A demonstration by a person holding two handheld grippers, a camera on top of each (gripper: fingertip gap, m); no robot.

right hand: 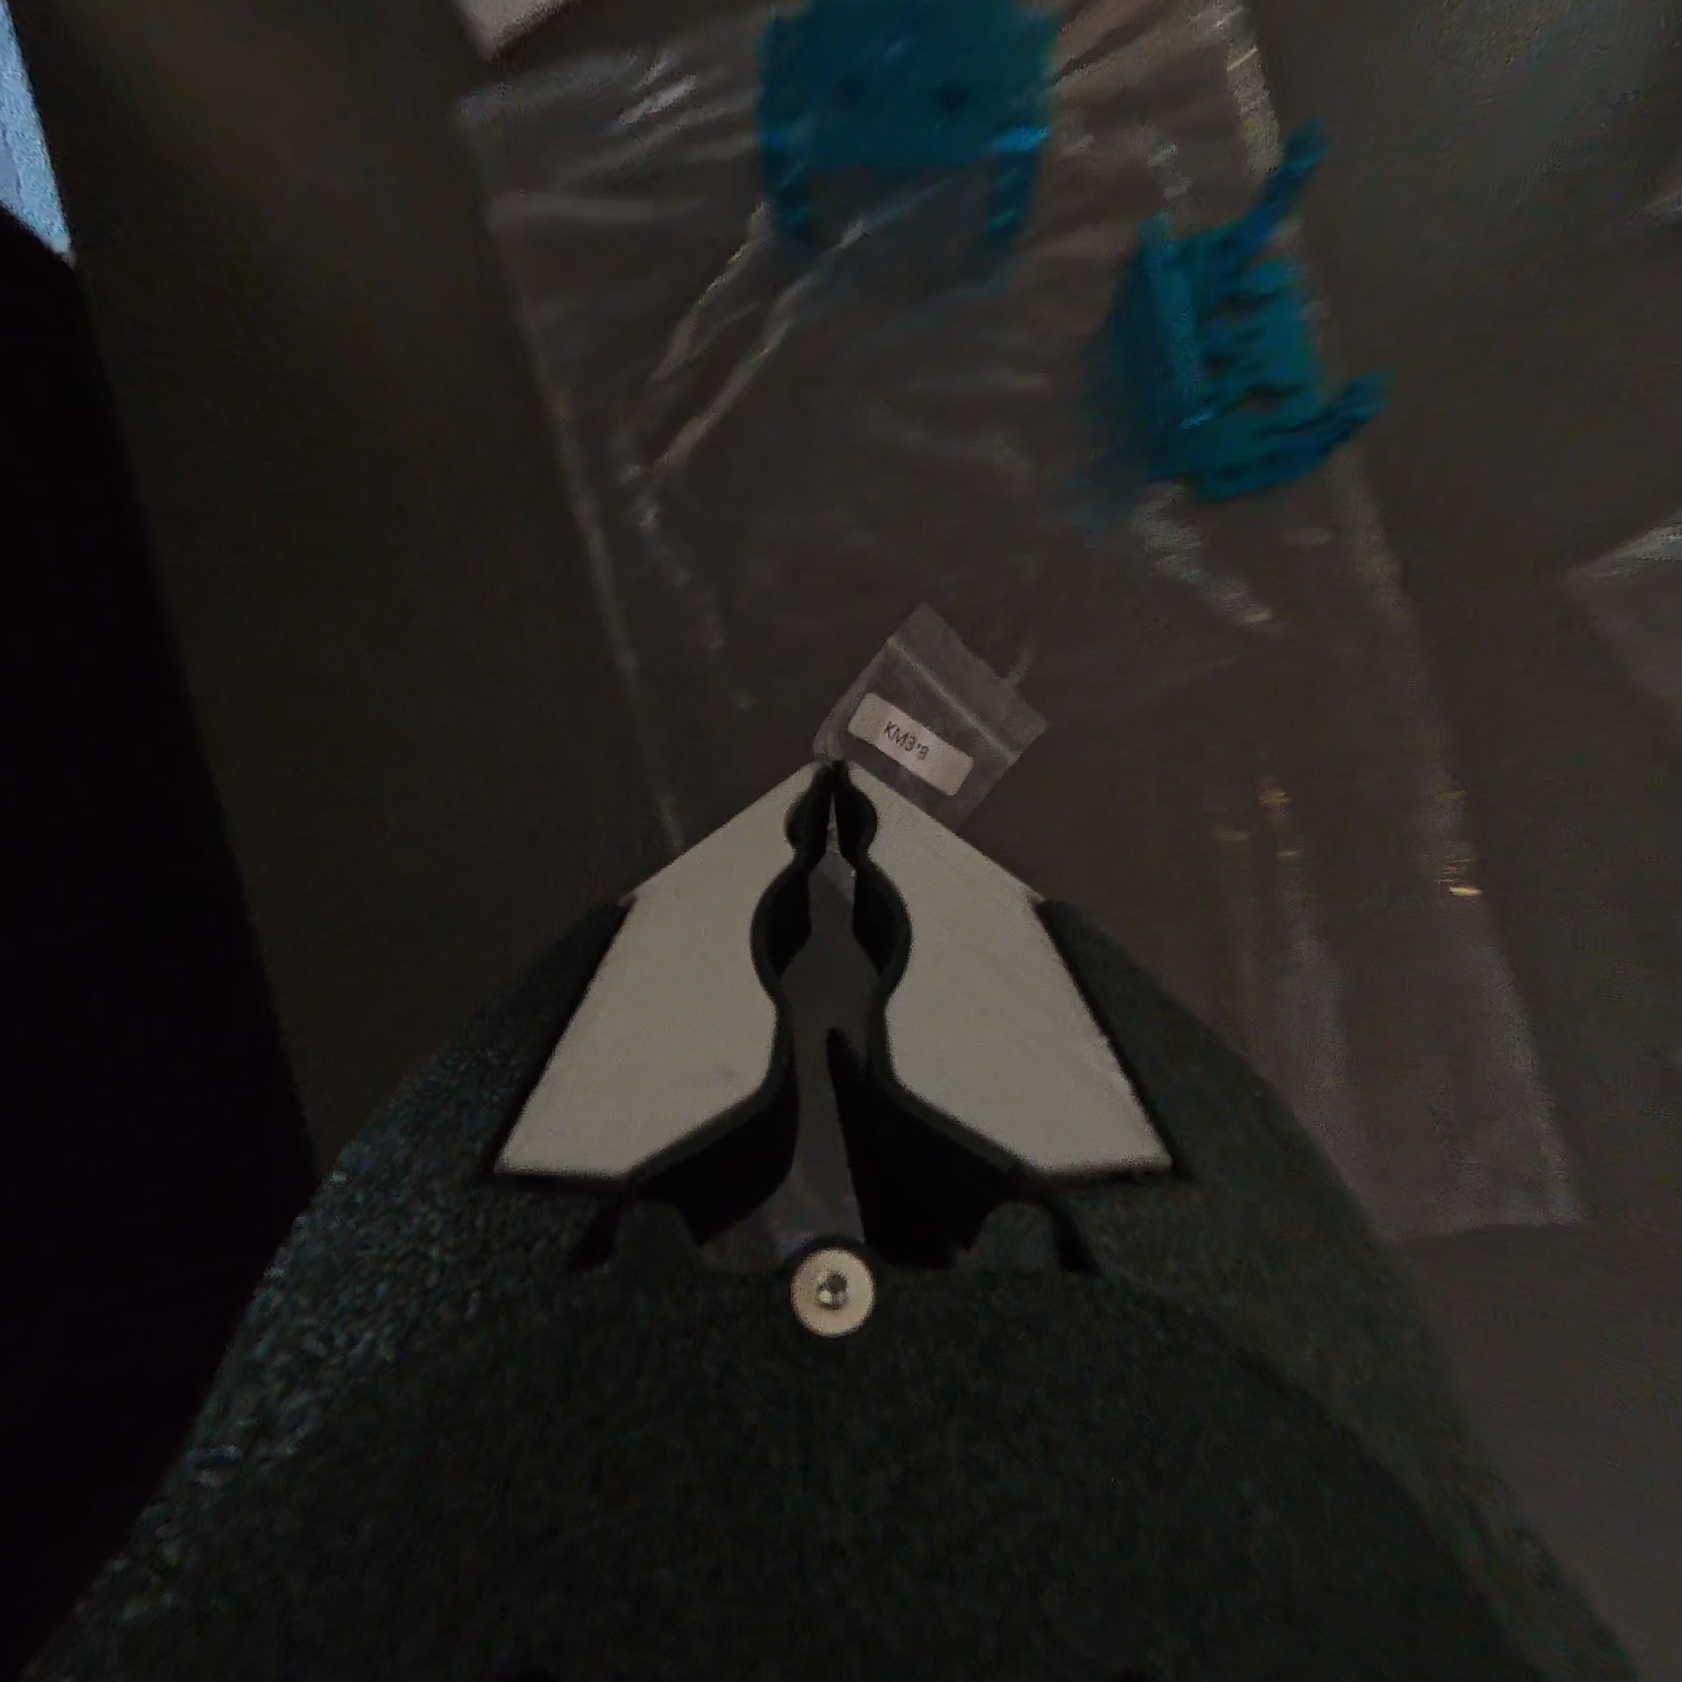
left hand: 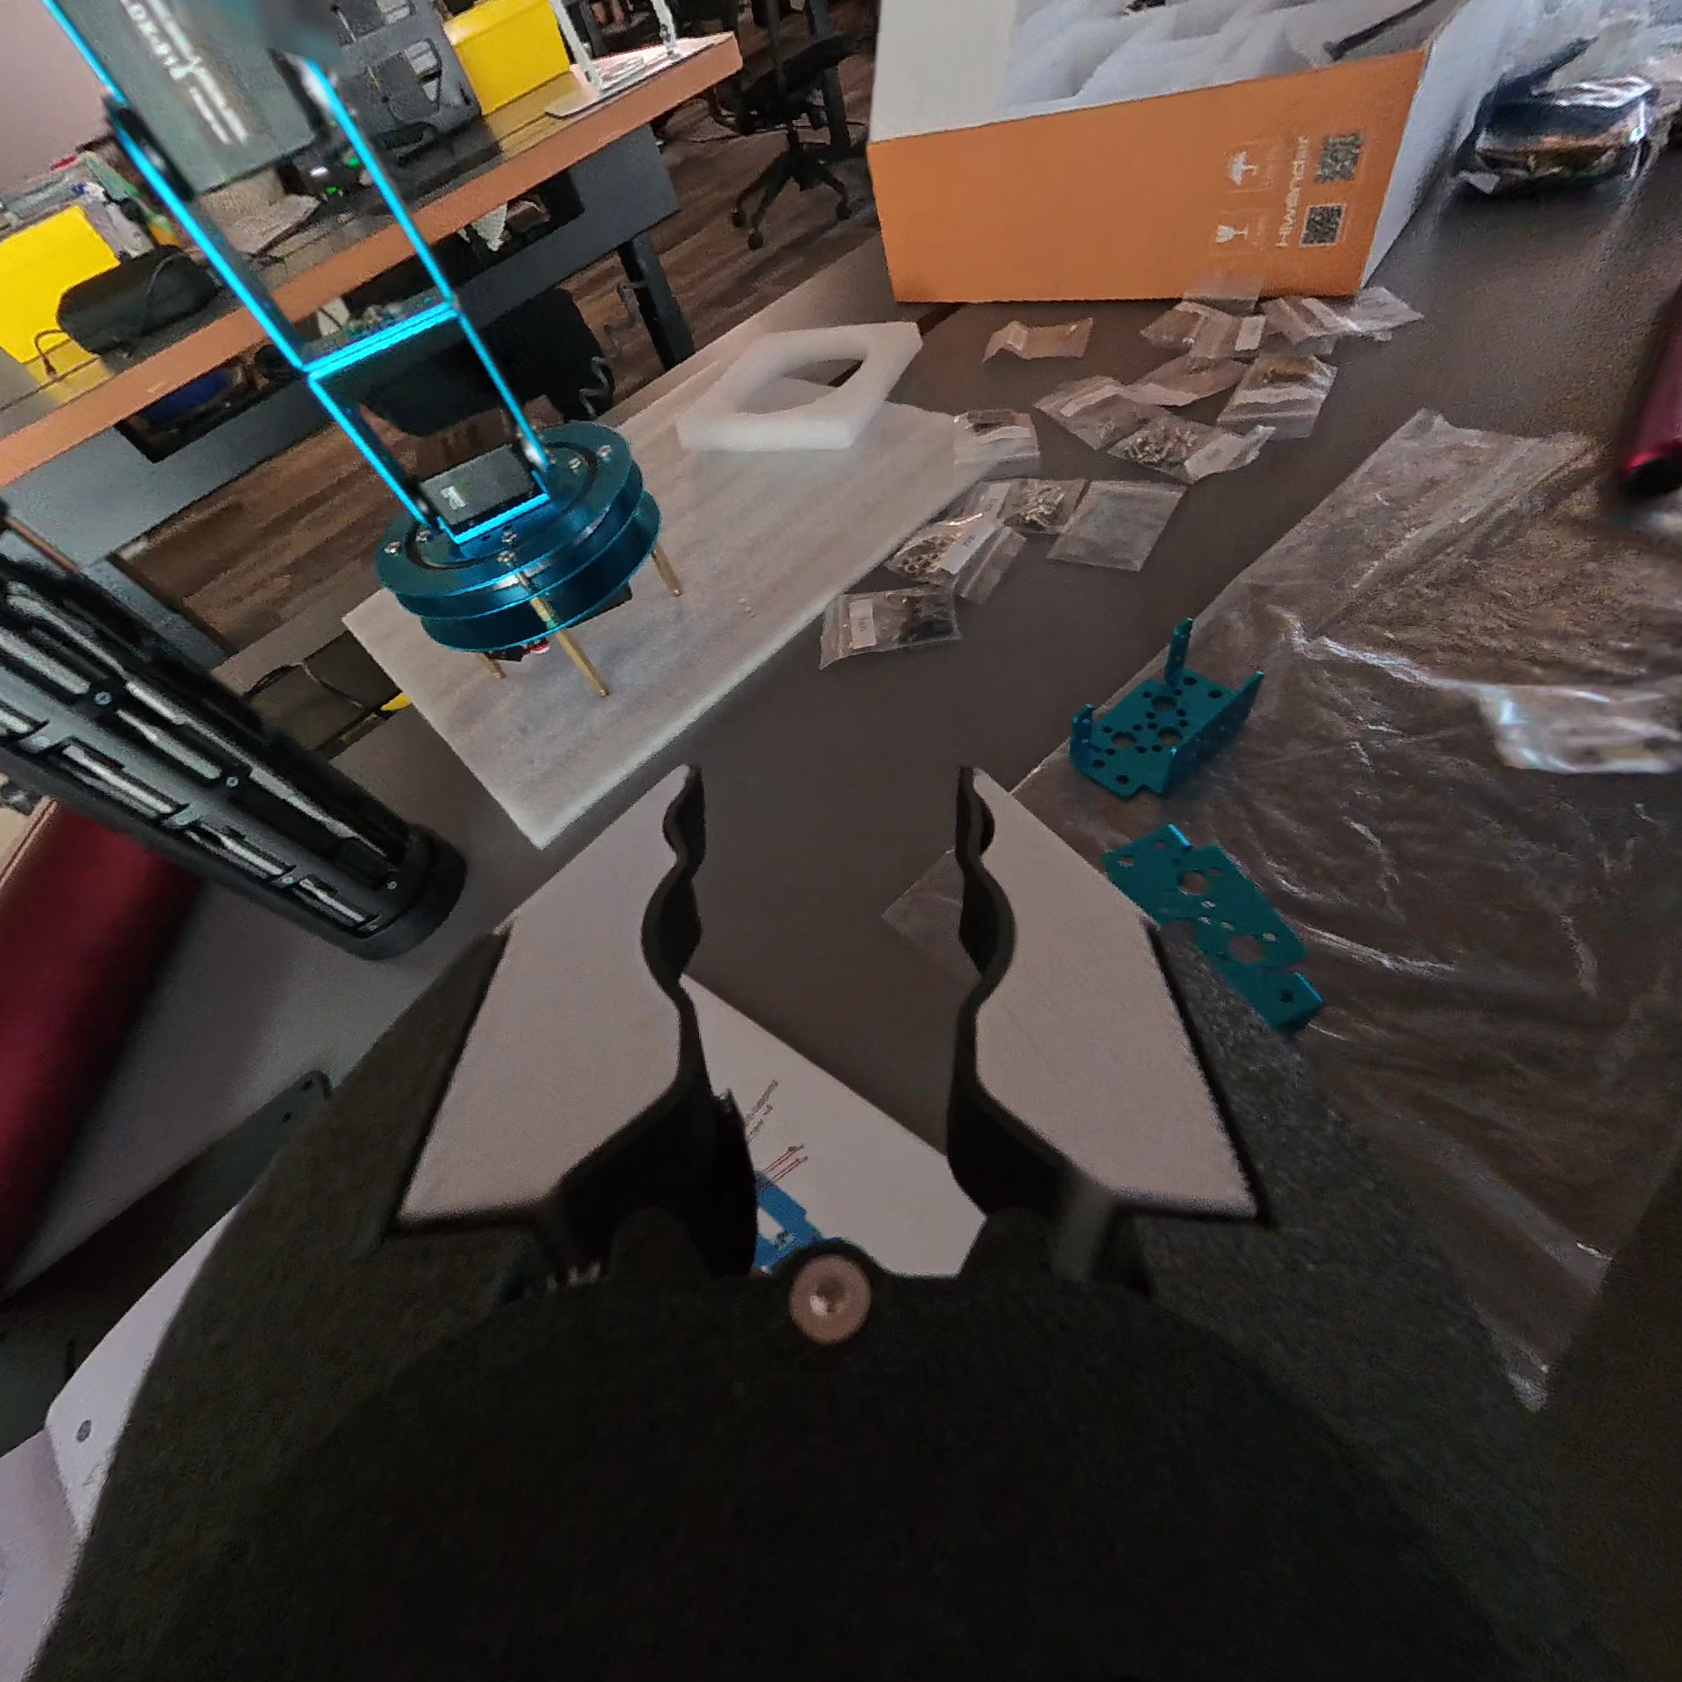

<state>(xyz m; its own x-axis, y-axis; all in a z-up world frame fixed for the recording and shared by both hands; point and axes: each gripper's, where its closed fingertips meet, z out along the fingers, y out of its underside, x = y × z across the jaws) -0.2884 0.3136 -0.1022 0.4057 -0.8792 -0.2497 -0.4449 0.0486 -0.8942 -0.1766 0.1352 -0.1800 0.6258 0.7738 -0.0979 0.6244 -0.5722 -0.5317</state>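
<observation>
Black tongs (left hand: 828,792), seemingly grey-faced fingers (right hand: 692,1001)

Left gripper (left hand: 828,792) at lower centre of the frame, jaws spread apart with nothing between them, hovering over a dark table (left hand: 819,728). Beneath its base, a white printed sheet (left hand: 819,1092). Right of centre, two teal perforated brackets (left hand: 1165,728) (left hand: 1210,919) lying on clear plastic film (left hand: 1411,819). Upper left, a teal round base (left hand: 519,555) on brass standoffs, standing on a white foam sheet (left hand: 637,710). Upper right, small clear hardware bags (left hand: 1092,473) scattered before an orange box (left hand: 1138,209).
</observation>
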